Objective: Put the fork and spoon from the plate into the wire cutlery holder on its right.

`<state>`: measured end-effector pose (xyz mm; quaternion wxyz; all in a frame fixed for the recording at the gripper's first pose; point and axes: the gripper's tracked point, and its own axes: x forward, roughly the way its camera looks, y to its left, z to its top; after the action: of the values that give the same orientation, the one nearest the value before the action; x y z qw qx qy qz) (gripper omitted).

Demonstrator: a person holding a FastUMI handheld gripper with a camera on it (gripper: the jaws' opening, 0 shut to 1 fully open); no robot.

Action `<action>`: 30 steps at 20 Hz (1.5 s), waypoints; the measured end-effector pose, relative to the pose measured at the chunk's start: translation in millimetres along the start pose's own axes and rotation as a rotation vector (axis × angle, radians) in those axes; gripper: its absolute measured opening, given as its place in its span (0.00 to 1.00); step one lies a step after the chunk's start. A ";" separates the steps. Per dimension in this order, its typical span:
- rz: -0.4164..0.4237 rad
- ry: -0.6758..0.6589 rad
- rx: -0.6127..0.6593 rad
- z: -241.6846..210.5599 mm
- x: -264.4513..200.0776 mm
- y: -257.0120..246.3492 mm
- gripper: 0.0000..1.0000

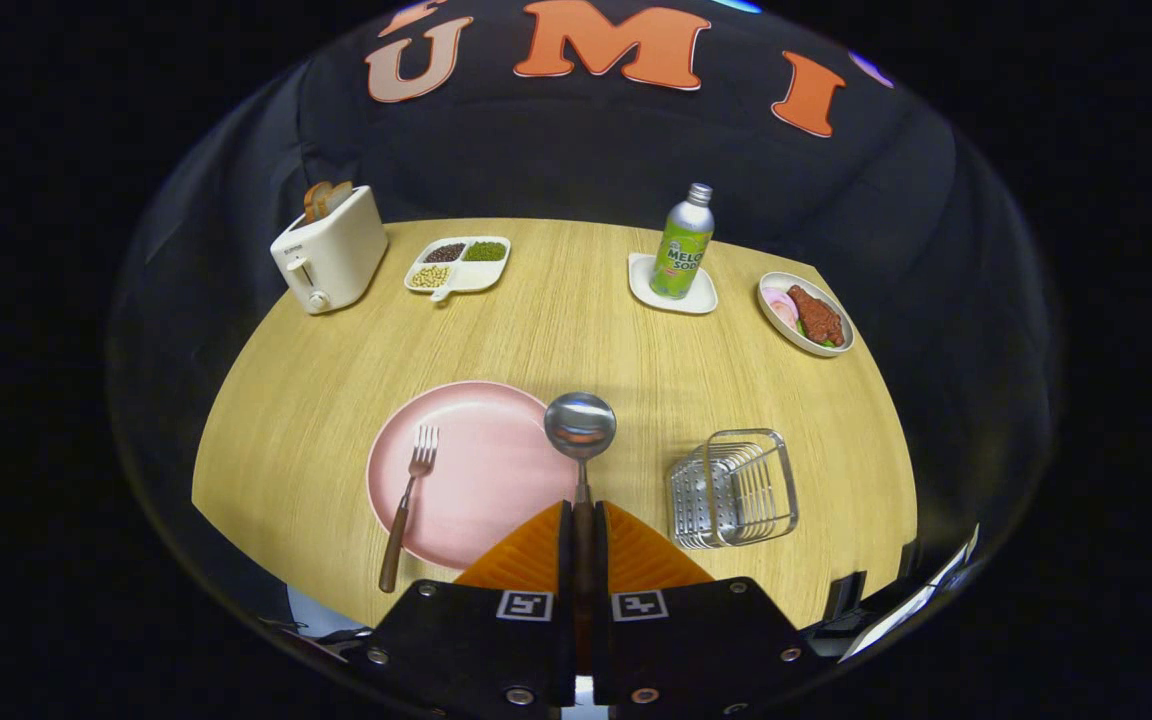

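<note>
Spoon (581, 440) clamped in gripper (582, 530), wire cutlery holder (734, 488) just ahead-right.
Handle runs straight forward between the fingers, bowl out front above plate (481, 470) rim; fork (408, 505) on plate, ahead-left, lying lengthwise. Next move looks like a rightward swing.

A staged dining set inside a recording booth: black cloth hangs behind and around a light wooden table (556, 330) laid like a home meal. At the far left stands a white toaster (329, 250) with bread in its slots, beside it a divided tray of beans (458, 265). A soda bottle (683, 243) on a coaster and a dish of food (804, 313) sit far right. Nearer lie a pink plate (481, 470) and a wire cutlery holder (733, 488).
</note>
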<state>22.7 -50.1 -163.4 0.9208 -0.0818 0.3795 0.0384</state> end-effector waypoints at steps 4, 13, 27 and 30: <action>-0.036 0.038 -0.024 0.1 -14.1 -36.6 0.07; -0.047 0.162 -0.080 -5.0 -24.4 -85.1 0.07; 0.022 0.449 -0.176 -28.7 24.1 -110.1 0.07; 0.039 0.485 -0.206 -28.4 36.2 -107.1 0.07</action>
<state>42.9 -160.3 -195.8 0.7888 -0.1749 0.5846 0.0737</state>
